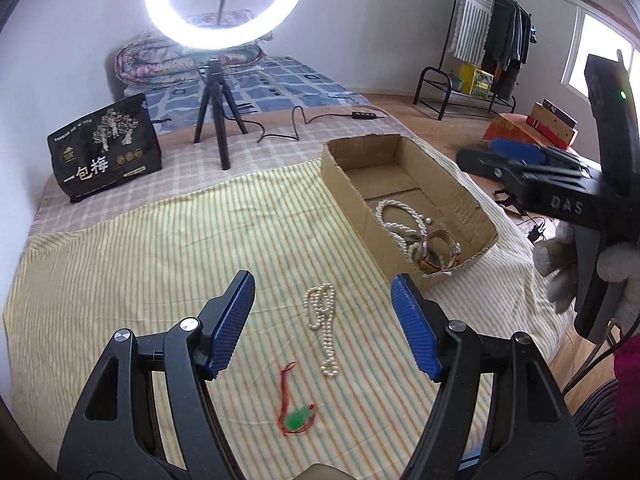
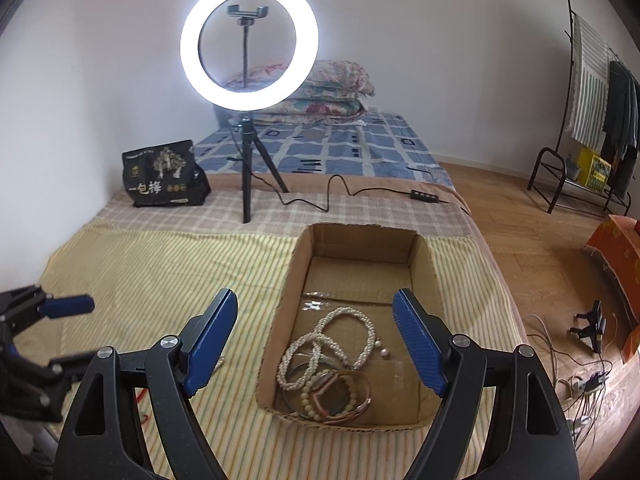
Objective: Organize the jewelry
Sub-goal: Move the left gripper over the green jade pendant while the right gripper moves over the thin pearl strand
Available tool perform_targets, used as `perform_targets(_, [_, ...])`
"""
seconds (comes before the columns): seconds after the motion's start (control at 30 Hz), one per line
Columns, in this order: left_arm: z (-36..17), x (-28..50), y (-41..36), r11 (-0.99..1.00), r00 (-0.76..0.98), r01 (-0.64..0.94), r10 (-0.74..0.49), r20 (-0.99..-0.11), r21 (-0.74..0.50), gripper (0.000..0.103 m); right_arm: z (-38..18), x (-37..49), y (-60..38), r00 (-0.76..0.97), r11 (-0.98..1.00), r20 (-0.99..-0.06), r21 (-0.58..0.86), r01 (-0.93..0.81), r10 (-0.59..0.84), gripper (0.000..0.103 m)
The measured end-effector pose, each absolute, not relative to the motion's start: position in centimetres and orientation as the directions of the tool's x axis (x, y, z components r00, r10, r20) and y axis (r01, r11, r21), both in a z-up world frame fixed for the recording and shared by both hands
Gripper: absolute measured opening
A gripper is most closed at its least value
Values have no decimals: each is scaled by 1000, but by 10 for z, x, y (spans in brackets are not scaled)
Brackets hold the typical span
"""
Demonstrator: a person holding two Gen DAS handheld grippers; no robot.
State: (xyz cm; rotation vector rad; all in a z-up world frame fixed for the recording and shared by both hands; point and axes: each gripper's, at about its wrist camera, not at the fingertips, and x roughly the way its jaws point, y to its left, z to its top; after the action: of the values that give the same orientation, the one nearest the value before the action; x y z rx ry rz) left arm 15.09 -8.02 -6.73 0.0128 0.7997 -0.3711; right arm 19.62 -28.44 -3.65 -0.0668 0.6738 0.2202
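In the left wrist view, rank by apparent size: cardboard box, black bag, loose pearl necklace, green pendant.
1. Cardboard box, largest.
2. Black bag; it sits farther back, so the gap to the box may be overstated.
3. Pearl necklace.
4. Green pendant, smallest, even though it lies nearest the camera.

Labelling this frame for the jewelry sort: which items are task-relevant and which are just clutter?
Task-relevant:
- pearl necklace on the striped cloth
- green pendant on red cord, also on the cloth
- cardboard box already holding pearl strands and watches
- left gripper and right gripper, both open

Clutter:
- ring light on its tripod
- black snack bag
- folded quilts
- clothes rack
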Motion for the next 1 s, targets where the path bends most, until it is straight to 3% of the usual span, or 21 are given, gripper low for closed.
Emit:
perform_targets(0.23, [-70,155,-26,955,646,245,-290,-706,-168,73,-38,182,-263,745,953,-612,52,-298,266,80])
perform_targets(0.63, [-106,139,2,951,560,250,-297,-774,-183,73,-84,180,-221,539,909,-743,234,-344,396,79])
perform_targets(0.8, [-123,129,-3,932,500,290,-340,-797,-216,73,-110,183,-205,439,897,-795,289,-334,419,61])
perform_targets(0.87, [-132,125,-7,922,468,307,-361,-807,-234,69,-122,184,-199,394,891,-812,314,-327,431,48])
perform_targets(1.0, [-150,117,-23,896,376,362,-394,-839,-258,64,-141,186,-185,332,889,-843,317,-329,423,41])
